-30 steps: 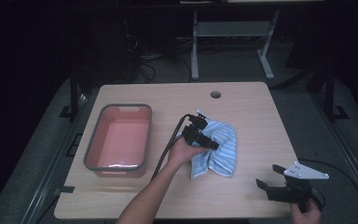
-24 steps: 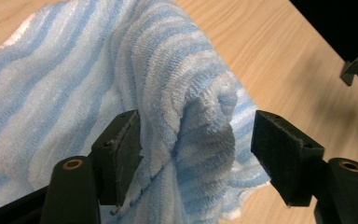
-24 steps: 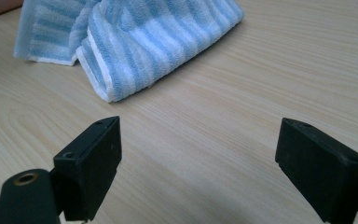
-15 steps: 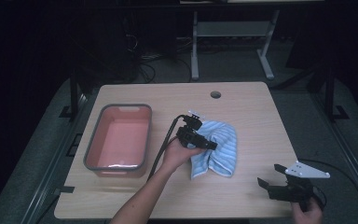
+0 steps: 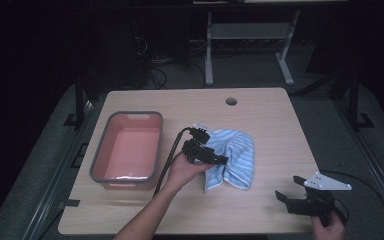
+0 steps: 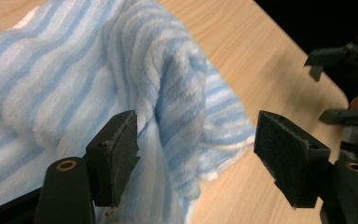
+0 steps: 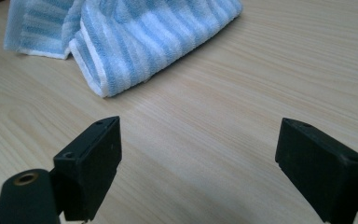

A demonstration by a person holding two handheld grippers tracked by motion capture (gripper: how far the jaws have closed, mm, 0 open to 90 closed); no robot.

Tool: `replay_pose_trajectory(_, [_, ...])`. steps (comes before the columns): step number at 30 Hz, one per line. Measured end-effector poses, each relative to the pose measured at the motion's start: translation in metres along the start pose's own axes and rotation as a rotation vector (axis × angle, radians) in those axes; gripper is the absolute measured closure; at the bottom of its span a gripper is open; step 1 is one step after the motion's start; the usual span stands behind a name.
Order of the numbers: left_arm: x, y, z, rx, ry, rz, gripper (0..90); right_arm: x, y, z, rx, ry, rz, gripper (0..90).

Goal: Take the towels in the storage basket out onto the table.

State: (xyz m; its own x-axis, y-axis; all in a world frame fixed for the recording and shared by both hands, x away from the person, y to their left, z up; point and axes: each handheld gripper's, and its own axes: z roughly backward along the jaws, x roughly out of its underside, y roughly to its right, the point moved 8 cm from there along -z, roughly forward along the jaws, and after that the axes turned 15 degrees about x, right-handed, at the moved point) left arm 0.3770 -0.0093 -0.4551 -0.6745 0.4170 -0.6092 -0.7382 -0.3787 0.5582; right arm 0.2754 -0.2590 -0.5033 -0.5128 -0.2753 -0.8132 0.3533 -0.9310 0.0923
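Blue-striped towel (image 6: 98,84) on table, left tongs (image 6: 193,163) apart astride a fold, right tongs (image 7: 198,163) apart.

The high view looked down and forward from above the person's side, far enough back to take in the whole table (image 5: 260,120). The left gripper view sat very close over the striped towel (image 6: 74,79), looking past its own fingers (image 6: 114,158) across the table toward the far edge. The right gripper view sat low, just above the table top, and looked across bare wood at the same towel farther off. All three views shared the towel and the wood around it.
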Motion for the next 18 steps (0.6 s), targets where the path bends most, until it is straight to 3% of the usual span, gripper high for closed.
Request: replay_pose_trajectory(18, [0.035, 0.012, 0.014, 0.016, 0.006, -0.032, 28.9, 0.002, 0.001, -0.002, 0.006, -0.009, 0.003, 13.7])
